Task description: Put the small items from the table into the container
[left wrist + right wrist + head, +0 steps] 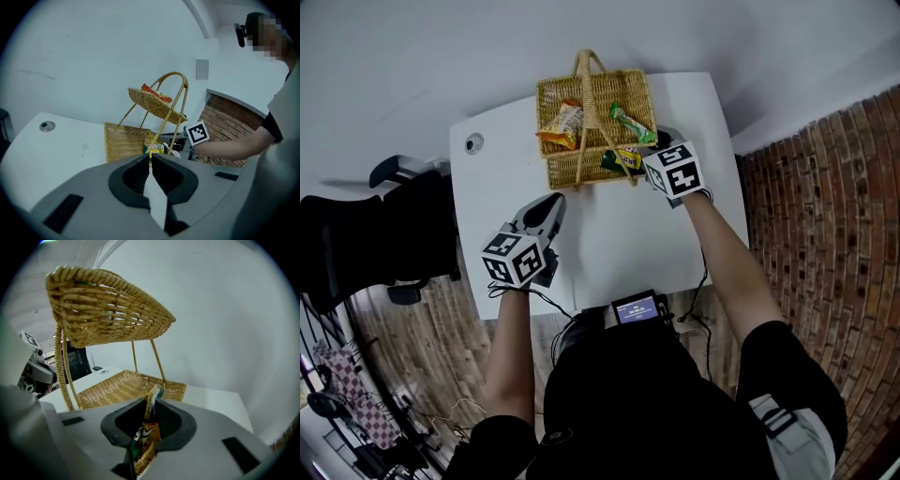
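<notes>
one packet (144, 433): thin, yellow-green | right gripper (151, 401): clamped on it

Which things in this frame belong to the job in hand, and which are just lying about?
Job: wicker basket; orange packet and green packet in it; yellow-green packet gripped in the right gripper; left gripper, jaws shut, empty; white table.
Lying about: black chair; table grommet; small screen at the person's waist; brick wall.

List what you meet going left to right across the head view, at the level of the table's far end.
Round grey cable grommet → orange snack packet → green snack packet → red brick wall.
</notes>
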`<state>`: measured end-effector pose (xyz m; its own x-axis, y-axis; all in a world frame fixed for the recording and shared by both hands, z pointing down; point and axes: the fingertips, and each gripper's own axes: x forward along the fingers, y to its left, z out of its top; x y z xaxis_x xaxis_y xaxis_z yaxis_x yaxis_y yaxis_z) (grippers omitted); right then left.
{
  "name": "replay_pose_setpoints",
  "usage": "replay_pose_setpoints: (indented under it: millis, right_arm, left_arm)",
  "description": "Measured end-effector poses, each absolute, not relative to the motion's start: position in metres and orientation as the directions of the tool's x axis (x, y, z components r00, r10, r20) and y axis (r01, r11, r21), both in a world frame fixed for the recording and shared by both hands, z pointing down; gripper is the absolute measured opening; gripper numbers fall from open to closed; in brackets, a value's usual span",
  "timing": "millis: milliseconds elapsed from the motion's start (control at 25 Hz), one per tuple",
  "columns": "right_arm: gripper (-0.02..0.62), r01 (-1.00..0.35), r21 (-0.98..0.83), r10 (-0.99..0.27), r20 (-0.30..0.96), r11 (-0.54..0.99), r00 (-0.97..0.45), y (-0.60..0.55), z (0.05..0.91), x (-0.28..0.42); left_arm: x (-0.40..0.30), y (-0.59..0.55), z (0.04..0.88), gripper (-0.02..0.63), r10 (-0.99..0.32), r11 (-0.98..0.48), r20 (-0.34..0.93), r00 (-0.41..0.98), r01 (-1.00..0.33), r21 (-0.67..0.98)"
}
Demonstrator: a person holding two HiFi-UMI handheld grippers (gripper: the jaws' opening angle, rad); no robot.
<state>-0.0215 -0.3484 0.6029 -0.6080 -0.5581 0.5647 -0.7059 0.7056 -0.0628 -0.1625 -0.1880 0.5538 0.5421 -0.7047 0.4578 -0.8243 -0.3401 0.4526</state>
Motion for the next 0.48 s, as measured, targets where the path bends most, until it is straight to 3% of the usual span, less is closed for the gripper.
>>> replay_pose_setpoints:
  millis: [160, 360, 480]
  right_arm:
    - [0.075, -0.707, -0.094, -0.550, 0.559, 0.701, -0.620, -0.3480, 0.6024, -0.0218]
    - [0.179, -0.701, -0.129, -0.535, 0.556, 0.701, -0.637, -0.3439, 0.6010, -0.0226]
    - [0.189, -0.715, -0.135, -0.550, 0.547, 0.686, -0.631, -0.3445, 0.5970, -0.0167]
  left_arm:
    - [-0.1651, -0.1875, 0.5530, 0.012, -0.707, -0.338, 0.456, 0.541, -0.825, 0.454]
    - [-0.1631, -0.1858, 0.5505, 0.012, -0.708, -0.343, 0.449, 0.546, -0.821, 0.457]
    - [-0.1620, -0.1850, 0.5486, 0.012, -0.708, -0.348, 0.445, 0.549, -0.819, 0.456]
